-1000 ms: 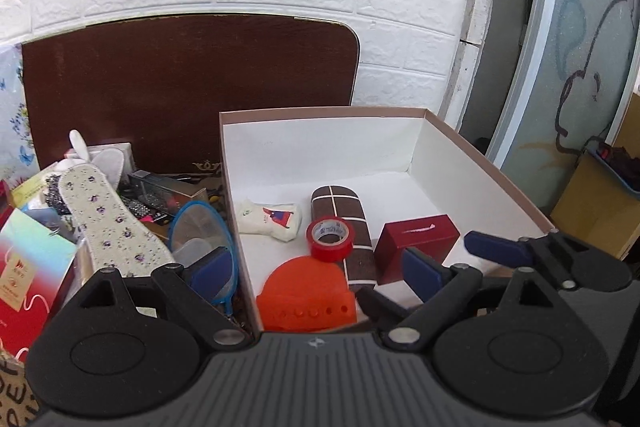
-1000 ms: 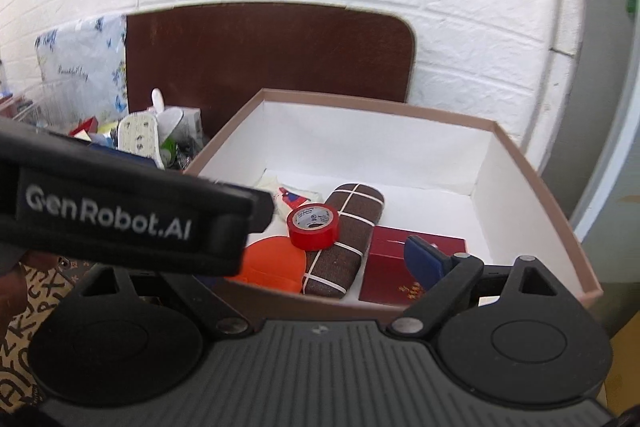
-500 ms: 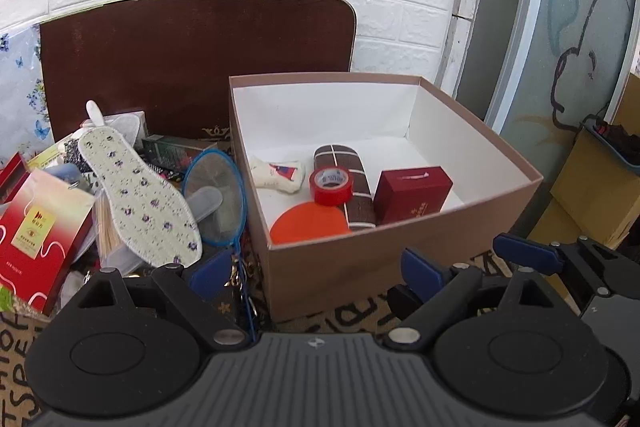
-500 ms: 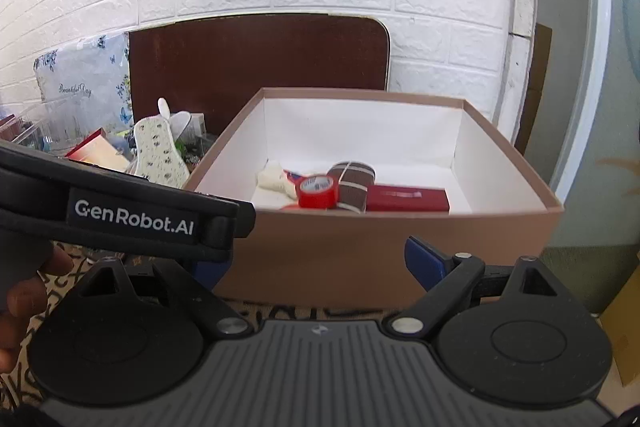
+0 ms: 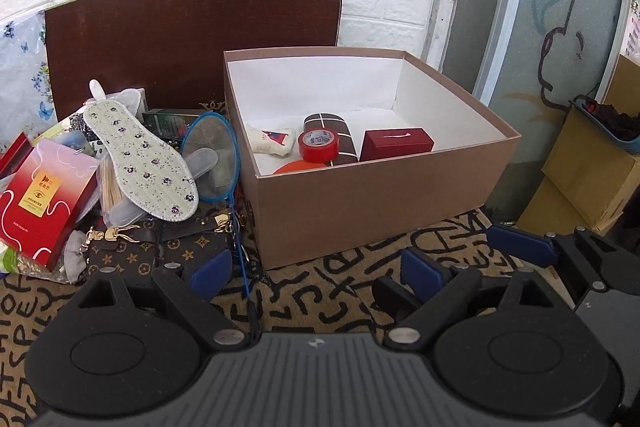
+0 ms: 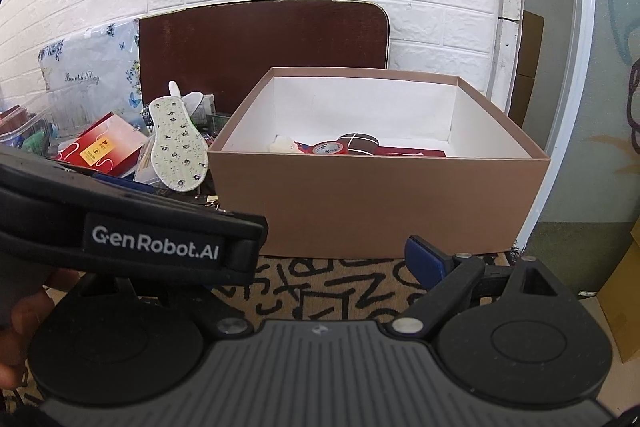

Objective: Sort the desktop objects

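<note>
Several loose things crowd the left view: the insole [image 5: 140, 155], light and floppy, best pinched at its near edge, lies beside the box [image 5: 376, 203]; the left gripper [image 5: 316, 273] is wide open, empty. Right view: right gripper [image 6: 332, 263] looks open, its left finger hidden.

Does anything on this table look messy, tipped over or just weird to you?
Yes: left of the brown box, unsorted things lie in a jumbled heap. A floral shoe insole rests slanted on top, beside a blue mesh swatter and a tilted red carton. Inside the box, a red tape roll leans on a brown case.
</note>
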`<state>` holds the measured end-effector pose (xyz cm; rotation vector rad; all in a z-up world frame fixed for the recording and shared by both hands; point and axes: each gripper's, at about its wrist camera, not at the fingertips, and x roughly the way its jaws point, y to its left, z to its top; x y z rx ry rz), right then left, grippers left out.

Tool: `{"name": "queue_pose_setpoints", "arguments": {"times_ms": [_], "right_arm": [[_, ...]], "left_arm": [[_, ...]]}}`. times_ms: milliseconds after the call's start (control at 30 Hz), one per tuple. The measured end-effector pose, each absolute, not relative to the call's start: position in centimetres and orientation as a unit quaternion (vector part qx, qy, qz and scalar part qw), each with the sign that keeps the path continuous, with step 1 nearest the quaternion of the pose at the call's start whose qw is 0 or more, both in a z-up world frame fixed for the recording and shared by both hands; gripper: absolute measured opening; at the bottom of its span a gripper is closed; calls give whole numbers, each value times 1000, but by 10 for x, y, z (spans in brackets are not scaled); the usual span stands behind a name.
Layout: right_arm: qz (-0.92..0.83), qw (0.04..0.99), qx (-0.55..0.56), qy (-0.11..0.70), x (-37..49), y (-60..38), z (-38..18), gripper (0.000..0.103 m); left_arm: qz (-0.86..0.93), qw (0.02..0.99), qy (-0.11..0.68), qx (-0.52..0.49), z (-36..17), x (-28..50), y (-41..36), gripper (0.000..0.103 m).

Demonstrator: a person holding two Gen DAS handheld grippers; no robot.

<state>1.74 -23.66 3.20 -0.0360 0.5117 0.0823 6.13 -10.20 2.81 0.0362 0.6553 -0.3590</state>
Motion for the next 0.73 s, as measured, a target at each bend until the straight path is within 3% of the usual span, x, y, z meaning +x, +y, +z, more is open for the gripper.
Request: {"name": "queue_pose_setpoints", "arguments": {"times_ms": [200,733], "right_arm": [[23,969,-37,242,9,-232,37,95],[-16,965,-38,258,15,-239,30,95]], "left_arm": [[-174,934,312,19,32,54,-101,95],[-189,936,298,18,31,50,-101,96]]}}
